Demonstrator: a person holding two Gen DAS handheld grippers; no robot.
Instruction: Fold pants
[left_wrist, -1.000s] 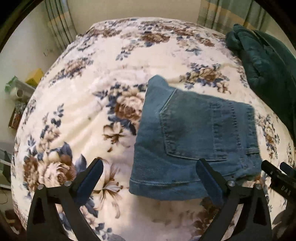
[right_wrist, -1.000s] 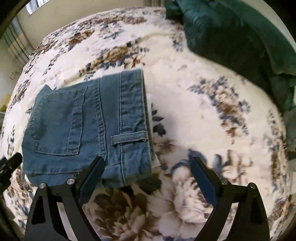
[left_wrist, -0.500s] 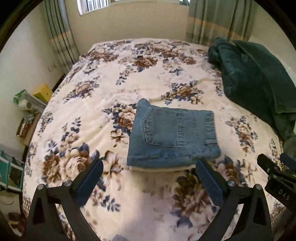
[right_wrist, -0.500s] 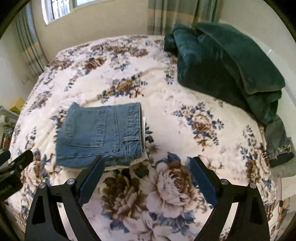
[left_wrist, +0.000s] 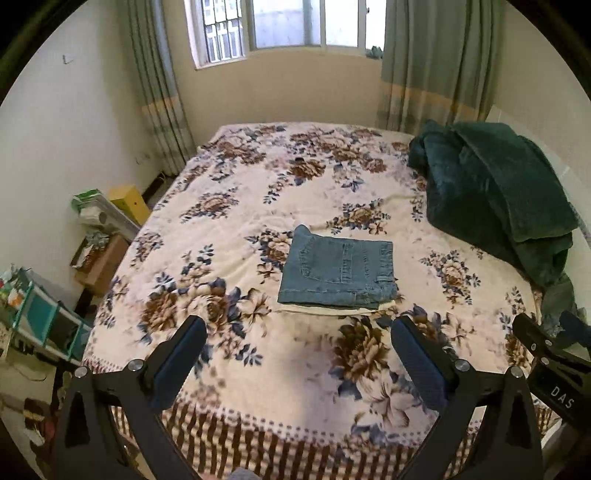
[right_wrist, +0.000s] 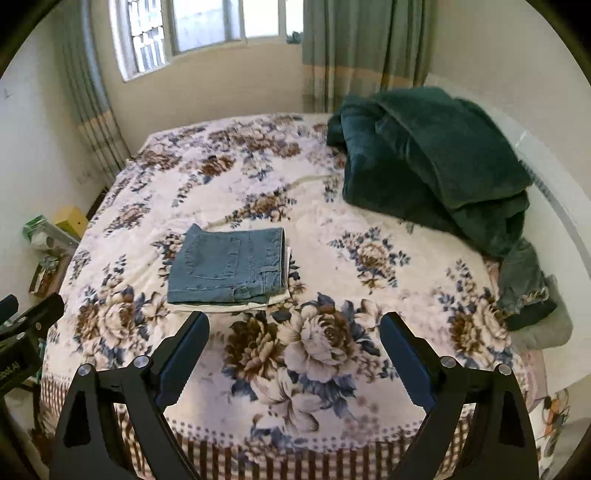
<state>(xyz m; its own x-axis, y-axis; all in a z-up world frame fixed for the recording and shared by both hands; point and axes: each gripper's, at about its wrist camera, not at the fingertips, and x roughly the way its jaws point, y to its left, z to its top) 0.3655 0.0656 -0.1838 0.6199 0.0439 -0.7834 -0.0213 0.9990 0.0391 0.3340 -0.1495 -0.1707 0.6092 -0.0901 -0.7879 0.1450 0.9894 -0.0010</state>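
pants (left_wrist: 338, 275) folded into compact block, mid-bed (left_wrist: 295, 369), well left of green blanket (left_wrist: 491, 192) | left gripper (left_wrist: 295, 363) + right gripper (right_wrist: 295, 350): jaws spread, empty, near pants | fold looks done, so nothing gripped

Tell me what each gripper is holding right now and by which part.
Nothing is held. The left gripper and right gripper are both open and empty, clear of the folded jeans lying on the floral bedspread.

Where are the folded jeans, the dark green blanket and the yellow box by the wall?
folded jeans (left_wrist: 338, 273), left wrist view, on the back pocket.
dark green blanket (right_wrist: 436, 162), right wrist view, middle of the heap.
yellow box (left_wrist: 127, 197), left wrist view, its top face.
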